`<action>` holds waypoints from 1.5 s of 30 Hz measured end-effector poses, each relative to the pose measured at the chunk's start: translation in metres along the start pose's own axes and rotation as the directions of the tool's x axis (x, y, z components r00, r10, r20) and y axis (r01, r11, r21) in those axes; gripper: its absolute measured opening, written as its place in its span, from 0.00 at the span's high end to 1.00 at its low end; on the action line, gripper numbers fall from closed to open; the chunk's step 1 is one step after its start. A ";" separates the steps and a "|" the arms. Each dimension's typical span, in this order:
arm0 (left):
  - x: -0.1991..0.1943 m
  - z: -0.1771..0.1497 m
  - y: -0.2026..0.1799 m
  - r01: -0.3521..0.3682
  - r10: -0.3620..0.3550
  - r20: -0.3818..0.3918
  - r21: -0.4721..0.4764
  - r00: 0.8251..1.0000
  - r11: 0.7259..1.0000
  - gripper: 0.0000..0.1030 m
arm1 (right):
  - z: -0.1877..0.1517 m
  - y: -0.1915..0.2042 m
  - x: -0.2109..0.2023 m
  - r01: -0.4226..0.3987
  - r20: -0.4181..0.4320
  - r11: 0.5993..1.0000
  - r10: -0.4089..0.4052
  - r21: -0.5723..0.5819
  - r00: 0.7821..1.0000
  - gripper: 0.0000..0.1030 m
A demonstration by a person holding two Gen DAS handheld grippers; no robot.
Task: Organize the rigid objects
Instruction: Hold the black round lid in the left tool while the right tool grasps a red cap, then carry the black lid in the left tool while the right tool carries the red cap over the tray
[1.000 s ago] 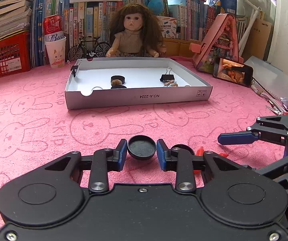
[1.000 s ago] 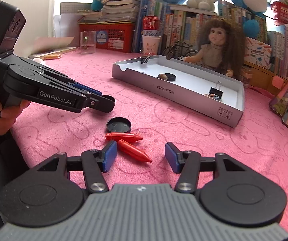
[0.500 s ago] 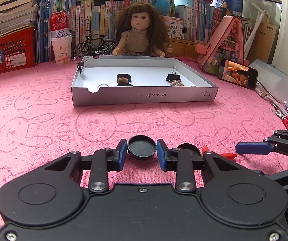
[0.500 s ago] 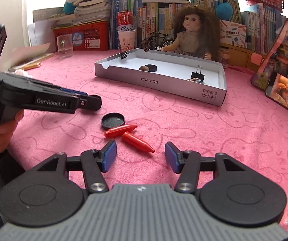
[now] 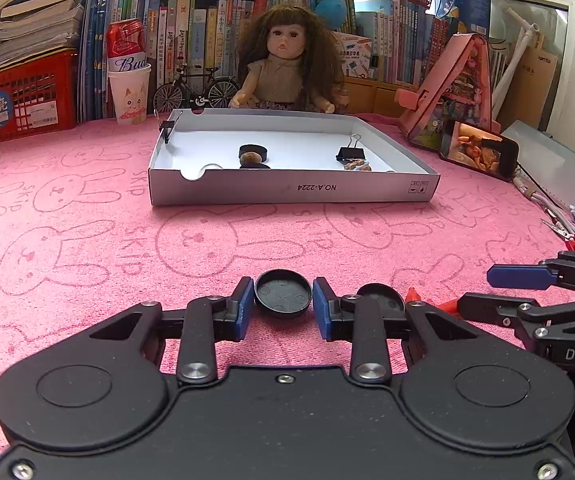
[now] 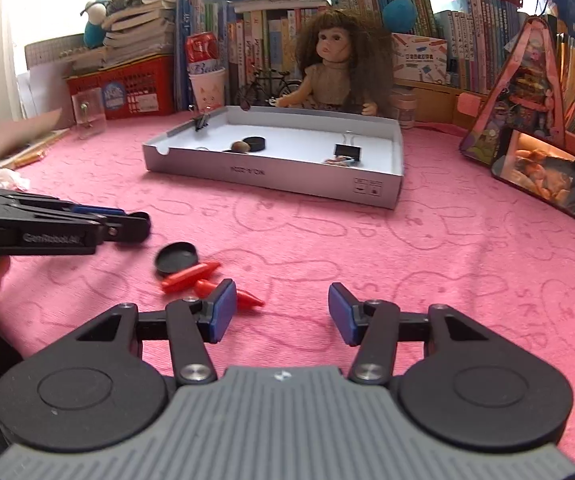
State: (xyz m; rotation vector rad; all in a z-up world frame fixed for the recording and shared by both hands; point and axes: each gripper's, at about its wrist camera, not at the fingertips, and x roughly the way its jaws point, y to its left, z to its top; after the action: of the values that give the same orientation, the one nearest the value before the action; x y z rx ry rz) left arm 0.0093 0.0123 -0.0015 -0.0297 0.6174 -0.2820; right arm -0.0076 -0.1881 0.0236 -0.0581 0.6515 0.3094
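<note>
White tray point(image 5: 287, 193) with 2 binder clips point(image 5: 350, 153), pebble point(image 5: 252, 157).

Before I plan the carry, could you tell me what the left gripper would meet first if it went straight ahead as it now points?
Holding the black cap, the left gripper points across bare pink cloth toward the white tray. It would likely meet the tray's front wall first, though depth and height are uncertain.

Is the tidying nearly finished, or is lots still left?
About halfway. The white box already holds a black disc, a stone and a binder clip. The left gripper holds a black cap. Another cap and two red crayons remain on the cloth.
</note>
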 end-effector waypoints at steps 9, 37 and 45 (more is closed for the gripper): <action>-0.003 -0.001 0.000 0.006 -0.006 0.005 -0.010 1.000 1.000 0.71 | -0.001 0.019 0.006 -0.014 -0.025 0.997 0.016 0.078 1.000 0.38; 0.000 0.019 0.006 -0.009 0.011 0.050 -0.035 0.999 0.999 0.71 | 0.022 -0.001 0.013 0.103 0.091 0.989 -0.113 0.107 0.989 0.54; 0.009 0.052 0.013 -0.039 0.043 0.087 -0.054 0.995 0.998 0.71 | 0.047 -0.023 0.024 0.126 0.132 0.981 -0.145 0.145 0.981 0.54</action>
State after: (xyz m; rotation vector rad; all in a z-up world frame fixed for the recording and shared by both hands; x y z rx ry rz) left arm 0.0497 0.0197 0.0344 -0.0789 0.5369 -0.2236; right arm 0.0449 -0.1971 0.0451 0.0500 0.5230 0.1353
